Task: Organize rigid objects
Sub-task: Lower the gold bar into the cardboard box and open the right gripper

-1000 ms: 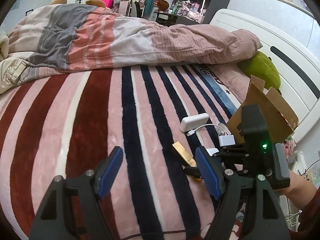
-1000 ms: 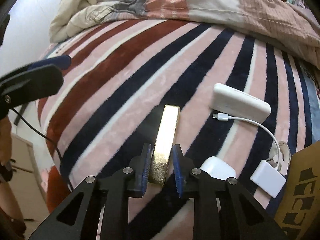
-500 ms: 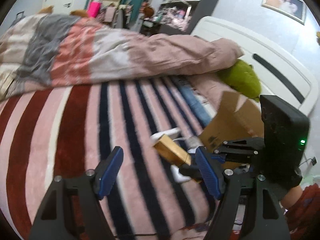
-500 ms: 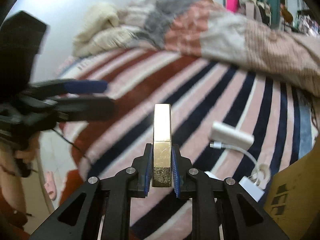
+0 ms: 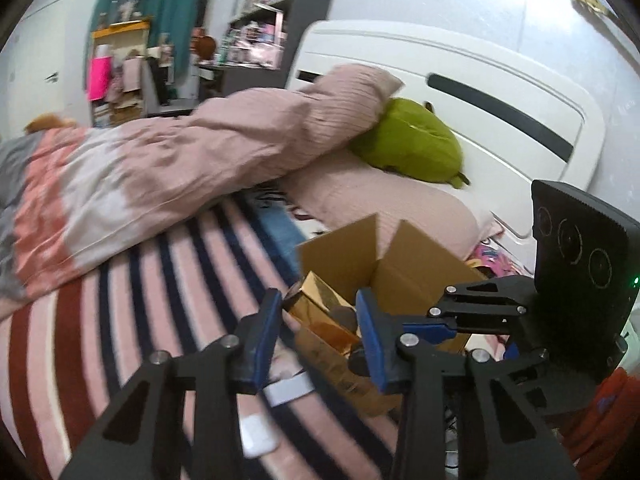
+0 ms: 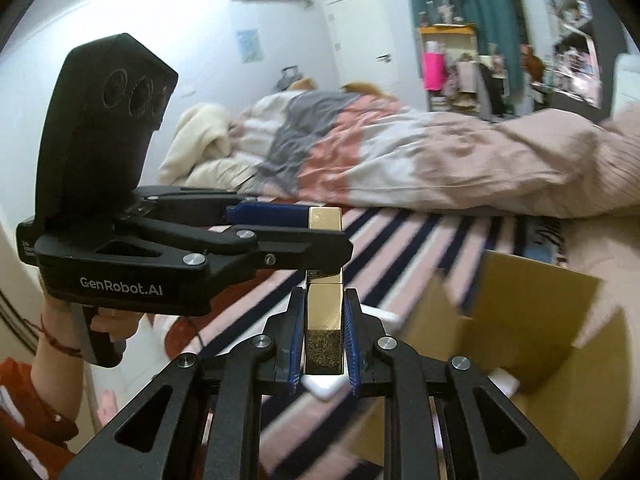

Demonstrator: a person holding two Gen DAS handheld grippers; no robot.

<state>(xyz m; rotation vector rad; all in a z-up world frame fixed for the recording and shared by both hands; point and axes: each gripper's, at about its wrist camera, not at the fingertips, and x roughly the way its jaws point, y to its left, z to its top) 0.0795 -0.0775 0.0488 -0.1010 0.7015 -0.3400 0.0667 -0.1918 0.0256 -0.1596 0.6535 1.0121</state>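
Note:
A shiny gold bar-shaped box [image 6: 324, 320] is up in the air, and my right gripper [image 6: 324, 296] is shut on its near end. My left gripper [image 6: 325, 233] reaches in from the left across the bar's far end. In the left wrist view the gold box [image 5: 320, 320] lies between the blue pads of the left gripper [image 5: 318, 302]. Those jaws are closing, and a thin gap still shows on each side. An open cardboard box [image 5: 416, 264] stands just behind and to the right, also seen as the cardboard box [image 6: 540, 312].
The striped blanket [image 5: 160, 280] carries white chargers [image 5: 260, 436]. A rumpled quilt [image 5: 160, 160], a green plush [image 5: 412, 144] and the white headboard [image 5: 480, 80] lie beyond. A person's hand [image 6: 108, 328] grips the left tool.
The right gripper lifted the gold box off the blanket and carried it toward the cardboard box. The left gripper rose, swung right, and its jaws narrowed around the bar.

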